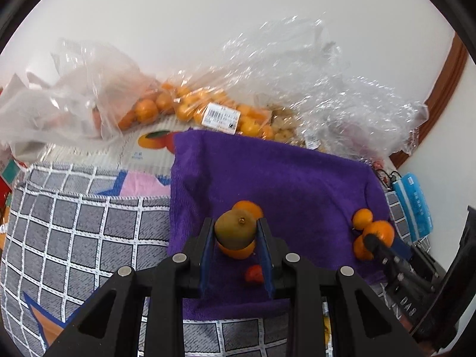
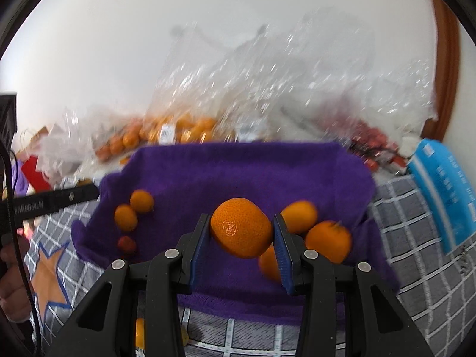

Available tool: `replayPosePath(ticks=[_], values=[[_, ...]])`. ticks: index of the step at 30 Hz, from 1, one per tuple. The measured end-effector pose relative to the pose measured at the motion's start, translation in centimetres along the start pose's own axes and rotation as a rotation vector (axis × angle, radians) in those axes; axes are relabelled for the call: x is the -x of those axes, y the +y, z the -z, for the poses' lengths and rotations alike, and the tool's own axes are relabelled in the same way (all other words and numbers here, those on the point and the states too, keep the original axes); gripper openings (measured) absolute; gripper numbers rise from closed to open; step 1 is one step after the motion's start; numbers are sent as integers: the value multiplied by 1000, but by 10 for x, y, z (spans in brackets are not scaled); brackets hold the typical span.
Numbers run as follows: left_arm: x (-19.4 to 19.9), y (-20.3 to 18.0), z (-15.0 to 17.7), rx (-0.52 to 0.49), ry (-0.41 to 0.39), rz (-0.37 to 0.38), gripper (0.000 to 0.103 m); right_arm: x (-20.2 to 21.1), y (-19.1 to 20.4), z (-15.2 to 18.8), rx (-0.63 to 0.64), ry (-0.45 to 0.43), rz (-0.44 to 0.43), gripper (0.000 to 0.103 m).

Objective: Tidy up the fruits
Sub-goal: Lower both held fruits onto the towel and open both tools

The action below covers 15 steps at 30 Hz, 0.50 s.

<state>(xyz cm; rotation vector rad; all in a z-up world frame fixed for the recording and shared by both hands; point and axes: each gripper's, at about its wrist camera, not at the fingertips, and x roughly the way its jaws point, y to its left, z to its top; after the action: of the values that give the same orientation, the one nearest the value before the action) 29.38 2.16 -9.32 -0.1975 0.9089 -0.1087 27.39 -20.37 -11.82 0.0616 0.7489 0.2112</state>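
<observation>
The left claw (image 1: 235, 232) is pinching a green-brown kiwi (image 1: 235, 228) and the right claw (image 2: 241, 232) is clamping a big orange (image 2: 241, 228), both hanging at mid-frame over the purple towel (image 1: 282, 172), seemingly so like fruits are gathering there in groups.

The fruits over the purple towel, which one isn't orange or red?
The greenish-brown fruit clamped in the left claw; the loose ones around it are orange, one small one red.
</observation>
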Motion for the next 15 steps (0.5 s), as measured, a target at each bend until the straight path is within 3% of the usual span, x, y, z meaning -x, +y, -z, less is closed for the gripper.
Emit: replayPosePath(ticks=[15], values=[[-29, 5, 8, 2, 44, -24, 27, -26, 10, 15, 71, 66, -14, 41]])
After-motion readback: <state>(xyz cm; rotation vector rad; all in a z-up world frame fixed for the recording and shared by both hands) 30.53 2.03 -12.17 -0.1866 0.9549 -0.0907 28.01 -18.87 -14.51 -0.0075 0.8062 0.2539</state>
